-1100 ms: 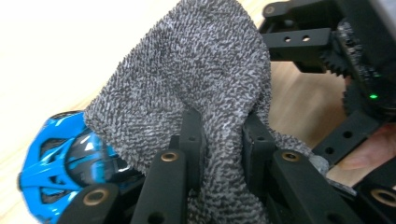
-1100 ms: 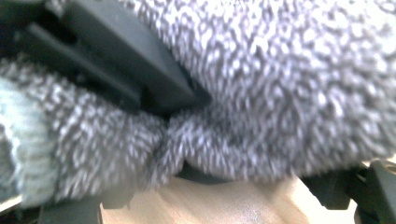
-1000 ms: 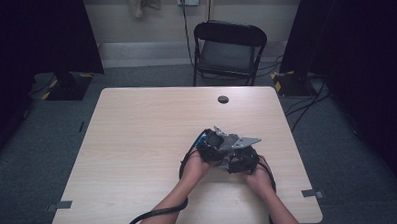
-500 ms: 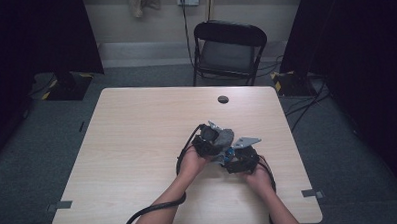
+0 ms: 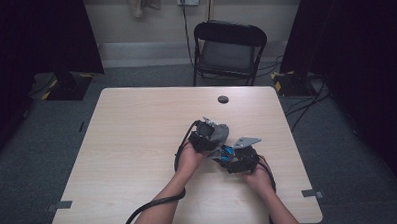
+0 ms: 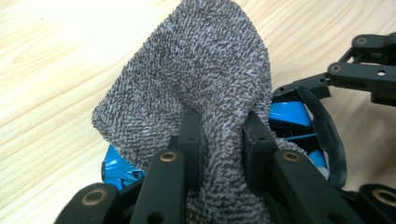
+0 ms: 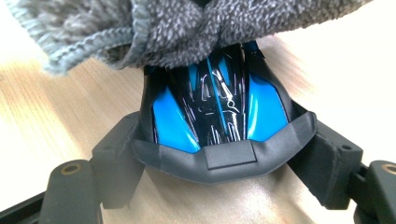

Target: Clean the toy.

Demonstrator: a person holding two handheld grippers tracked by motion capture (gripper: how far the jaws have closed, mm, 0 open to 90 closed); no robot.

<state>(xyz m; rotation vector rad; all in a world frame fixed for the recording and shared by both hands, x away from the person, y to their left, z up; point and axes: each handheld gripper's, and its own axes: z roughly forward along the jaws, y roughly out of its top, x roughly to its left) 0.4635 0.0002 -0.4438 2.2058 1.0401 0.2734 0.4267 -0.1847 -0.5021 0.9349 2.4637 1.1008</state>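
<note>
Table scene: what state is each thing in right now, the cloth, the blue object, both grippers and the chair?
Cloth: pinched, draped over the toy.
Blue toy: clamped at its sides, partly covered.
Left gripper: shut on the cloth.
Right gripper: shut on the toy.
Chair: unfolded, unoccupied.

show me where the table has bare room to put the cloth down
The left half of the table is bare from the left gripper out to its edge, as is the far strip before the round hole. It is crowded centre-right, where the grey cloth, blue toy car and right gripper meet.
</note>
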